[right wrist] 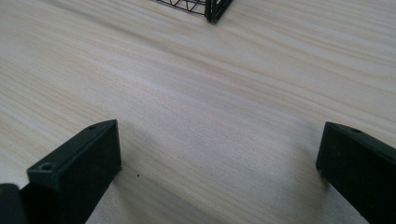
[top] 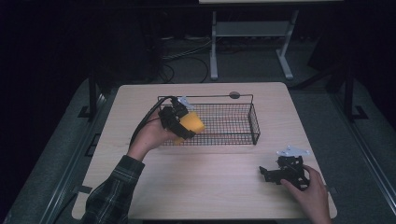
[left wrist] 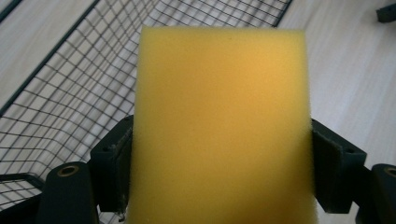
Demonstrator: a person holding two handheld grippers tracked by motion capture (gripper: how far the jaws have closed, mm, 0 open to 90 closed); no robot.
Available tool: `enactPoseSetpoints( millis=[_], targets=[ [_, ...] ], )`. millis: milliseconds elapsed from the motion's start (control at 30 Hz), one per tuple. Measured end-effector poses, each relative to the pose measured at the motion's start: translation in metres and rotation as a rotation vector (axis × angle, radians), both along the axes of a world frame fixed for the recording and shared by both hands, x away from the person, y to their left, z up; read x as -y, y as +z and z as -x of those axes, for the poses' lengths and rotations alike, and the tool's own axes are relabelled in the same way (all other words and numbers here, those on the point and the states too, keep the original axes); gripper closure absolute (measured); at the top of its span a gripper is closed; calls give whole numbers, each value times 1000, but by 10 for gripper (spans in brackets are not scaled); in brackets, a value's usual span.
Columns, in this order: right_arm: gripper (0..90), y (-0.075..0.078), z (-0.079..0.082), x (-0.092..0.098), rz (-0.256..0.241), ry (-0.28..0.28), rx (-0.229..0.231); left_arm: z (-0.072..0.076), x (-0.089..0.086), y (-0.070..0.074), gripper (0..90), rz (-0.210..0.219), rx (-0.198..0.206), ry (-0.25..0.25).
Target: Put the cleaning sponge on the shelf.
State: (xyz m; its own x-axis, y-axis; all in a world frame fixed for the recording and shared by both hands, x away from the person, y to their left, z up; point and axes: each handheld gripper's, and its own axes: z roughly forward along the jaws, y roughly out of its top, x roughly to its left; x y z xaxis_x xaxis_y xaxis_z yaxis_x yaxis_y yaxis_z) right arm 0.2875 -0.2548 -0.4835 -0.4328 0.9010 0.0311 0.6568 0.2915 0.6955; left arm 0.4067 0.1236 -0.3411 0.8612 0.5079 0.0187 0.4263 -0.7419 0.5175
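Sponge (left wrist: 219, 126), yellow, is pinched between the jaws of the left gripper (top: 180, 122) and held over the near left end of the wire basket (top: 233, 122), apparently ready to drop in. Right gripper (top: 284, 171) rests on the table (top: 210, 182), jaws spread and empty, out of the way.

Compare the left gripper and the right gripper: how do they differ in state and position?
The left gripper is shut on a yellow sponge; the right gripper is open, holding nothing. The left gripper is raised at the wire basket; the right gripper sits low by the table at its near right corner. Both are black, hand-held.
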Motion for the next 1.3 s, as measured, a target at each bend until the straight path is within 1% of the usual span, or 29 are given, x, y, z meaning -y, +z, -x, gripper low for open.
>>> enactPoseSetpoints(
  millis=[233, 467, 833, 900, 1167, 1233, 1300],
  targets=[
    [0, 0, 0, 0, 2, -1, 2, -15, -8, 1, 223, -15, 3, 32],
    [0, 0, 0, 0, 2, -1, 2, -28, -15, -5, 223, -13, -2, 81],
    [0, 0, 0, 0, 2, -1, 2, -50, -26, -22, 223, -5, -15, 152],
    [0, 0, 0, 0, 2, -1, 2, -54, -27, -25, 224, -7, -17, 155],
    [0, 0, 0, 0, 2, 0, 2, -63, -29, -39, 223, -6, -23, 191],
    [0, 0, 0, 0, 2, 0, 2, -65, -30, -42, 223, -14, -24, 189],
    [0, 0, 0, 0, 2, -1, 2, -67, -30, -46, 223, -11, -26, 194]
  ],
)
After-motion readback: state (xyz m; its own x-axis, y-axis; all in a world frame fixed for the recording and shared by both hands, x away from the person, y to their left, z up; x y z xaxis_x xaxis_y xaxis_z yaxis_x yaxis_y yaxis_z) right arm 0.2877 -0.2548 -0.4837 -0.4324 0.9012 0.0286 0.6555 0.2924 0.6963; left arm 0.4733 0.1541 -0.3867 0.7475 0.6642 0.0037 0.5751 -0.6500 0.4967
